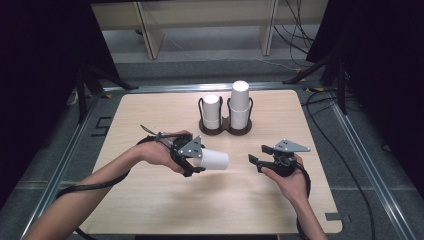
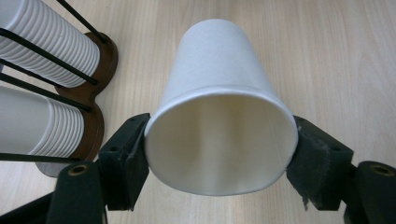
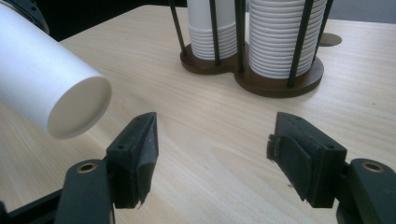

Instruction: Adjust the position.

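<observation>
While the left gripper (image 1: 196,161) is clamped on the rim end of a single white paper cup (image 1: 214,159), that cup lies on its side in the air above the pale wooden table (image 1: 150,107), its long axis running level from the left gripper's jaws towards the right gripper (image 1: 259,157); its closed base faces that gripper and hangs just ahead of and beside its near jaw; the right gripper's jaws stand apart on nothing, nearer the base than anything else; beyond both, well apart, stands the dark brown two-post cup holder (image 1: 226,128) with its stacked white cups (image 1: 240,102); a hand-over looks likeliest.
</observation>
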### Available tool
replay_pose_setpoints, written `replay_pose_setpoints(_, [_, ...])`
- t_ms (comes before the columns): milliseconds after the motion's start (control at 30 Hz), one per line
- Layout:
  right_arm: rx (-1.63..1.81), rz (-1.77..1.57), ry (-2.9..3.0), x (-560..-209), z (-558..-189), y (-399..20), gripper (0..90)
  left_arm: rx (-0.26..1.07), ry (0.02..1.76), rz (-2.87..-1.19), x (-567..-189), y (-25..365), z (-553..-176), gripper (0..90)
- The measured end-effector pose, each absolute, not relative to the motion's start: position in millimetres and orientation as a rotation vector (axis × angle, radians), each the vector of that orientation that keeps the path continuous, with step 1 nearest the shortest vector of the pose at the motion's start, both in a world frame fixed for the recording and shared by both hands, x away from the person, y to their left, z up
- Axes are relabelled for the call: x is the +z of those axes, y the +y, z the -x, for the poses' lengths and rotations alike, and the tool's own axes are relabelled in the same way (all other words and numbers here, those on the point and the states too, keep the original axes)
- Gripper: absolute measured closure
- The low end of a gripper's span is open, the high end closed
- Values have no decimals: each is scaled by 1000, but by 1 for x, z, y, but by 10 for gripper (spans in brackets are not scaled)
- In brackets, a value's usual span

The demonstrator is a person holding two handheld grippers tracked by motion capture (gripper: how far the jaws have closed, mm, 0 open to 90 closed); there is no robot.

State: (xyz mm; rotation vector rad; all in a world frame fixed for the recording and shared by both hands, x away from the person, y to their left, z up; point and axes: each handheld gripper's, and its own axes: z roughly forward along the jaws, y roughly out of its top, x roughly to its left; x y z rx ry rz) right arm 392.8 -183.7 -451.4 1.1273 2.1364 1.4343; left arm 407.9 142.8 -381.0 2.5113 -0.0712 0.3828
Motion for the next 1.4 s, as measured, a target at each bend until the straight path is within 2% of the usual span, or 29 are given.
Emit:
replay_pose_setpoints(333, [1449, -1189, 2156, -451, -390, -180, 323, 369, -101, -2594, -377, 138, -407, 287])
replay_pose_setpoints(1000, [1442, -1065, 2210, -451, -392, -173, 323, 394, -196, -2726, -372, 128, -408, 285])
replay_pose_setpoints(1400, [1416, -973, 2274, -444, -390, -163, 323, 383, -184, -2806, -373, 123, -406, 286])
